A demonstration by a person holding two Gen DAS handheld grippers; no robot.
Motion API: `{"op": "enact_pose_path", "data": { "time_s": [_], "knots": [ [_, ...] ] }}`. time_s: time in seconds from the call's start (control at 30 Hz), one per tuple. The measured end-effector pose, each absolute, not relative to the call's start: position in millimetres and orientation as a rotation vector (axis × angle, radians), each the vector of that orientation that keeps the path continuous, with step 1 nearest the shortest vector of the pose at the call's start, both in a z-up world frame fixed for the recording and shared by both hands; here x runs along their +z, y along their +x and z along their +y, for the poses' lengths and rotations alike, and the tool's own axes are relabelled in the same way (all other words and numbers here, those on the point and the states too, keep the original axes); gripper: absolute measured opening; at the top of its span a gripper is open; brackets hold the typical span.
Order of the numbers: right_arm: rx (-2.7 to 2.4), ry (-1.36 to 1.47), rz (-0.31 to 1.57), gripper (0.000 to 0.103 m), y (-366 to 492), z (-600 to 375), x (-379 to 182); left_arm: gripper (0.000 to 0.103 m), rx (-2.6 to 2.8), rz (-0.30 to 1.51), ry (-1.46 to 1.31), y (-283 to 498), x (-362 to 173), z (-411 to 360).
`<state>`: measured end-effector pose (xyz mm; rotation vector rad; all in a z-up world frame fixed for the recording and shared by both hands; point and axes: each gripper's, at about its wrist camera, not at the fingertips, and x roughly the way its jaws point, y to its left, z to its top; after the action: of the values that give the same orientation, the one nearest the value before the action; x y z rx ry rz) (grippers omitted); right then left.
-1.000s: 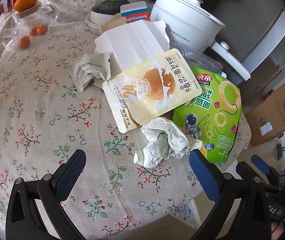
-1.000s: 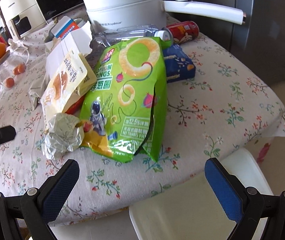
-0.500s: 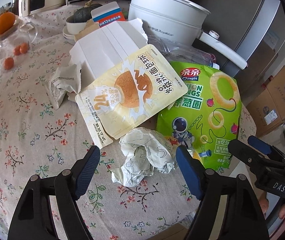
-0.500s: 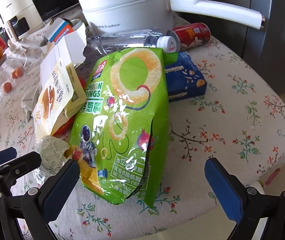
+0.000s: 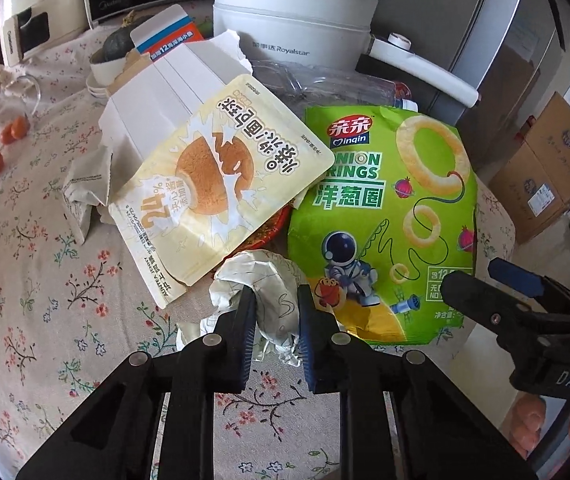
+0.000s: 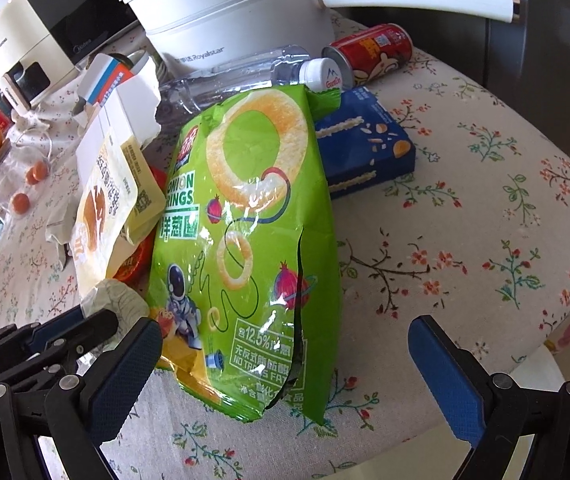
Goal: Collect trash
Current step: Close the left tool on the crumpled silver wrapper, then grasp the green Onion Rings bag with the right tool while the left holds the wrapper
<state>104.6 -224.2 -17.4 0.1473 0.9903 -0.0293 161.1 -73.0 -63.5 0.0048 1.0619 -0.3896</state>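
crumpled paper wad pinched in left gripper on floral desk — right gripper spread wide, empty, straddling green onion-ring bag.

Tablecloth: matt woven cloth w/ printed flowers. Green snack bag: glossy plastic film, glare streaks, a bit wrinkled. Cream pouch: smoother, satin plastic, less shine. Crumpled wrapper: thin paper, matt, heavily creased, pinched betw. ribbed blue rubbery pads on matt black plastic fingers of left gripper. White carton: matt cardboard, torn edge. Blue box: semi-gloss card. Bottle: clear plastic, dented. Can: shiny metal. Pot: smooth white body, soft sheen.
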Motion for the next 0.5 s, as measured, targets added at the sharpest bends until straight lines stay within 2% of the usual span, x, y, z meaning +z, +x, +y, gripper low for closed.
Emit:
{"op": "enact_pose_path", "data": {
  "time_s": [0.17,0.4,0.47,0.5],
  "knots": [
    [-0.039,0.152,0.965,0.103,106,-231,-12,0.021,-0.445,1.057,-0.159,160,-50,-49],
    [-0.036,0.346,0.954,0.102,113,-253,-26,0.021,-0.442,1.066,-0.217,156,-51,-33],
    [-0.017,0.374,0.947,0.098,114,-252,-30,0.021,-0.442,1.065,-0.219,153,-51,-30],
    [-0.013,0.371,0.949,0.092,115,-249,-32,0.021,-0.443,1.055,-0.215,151,-50,-29]
  ]
}}
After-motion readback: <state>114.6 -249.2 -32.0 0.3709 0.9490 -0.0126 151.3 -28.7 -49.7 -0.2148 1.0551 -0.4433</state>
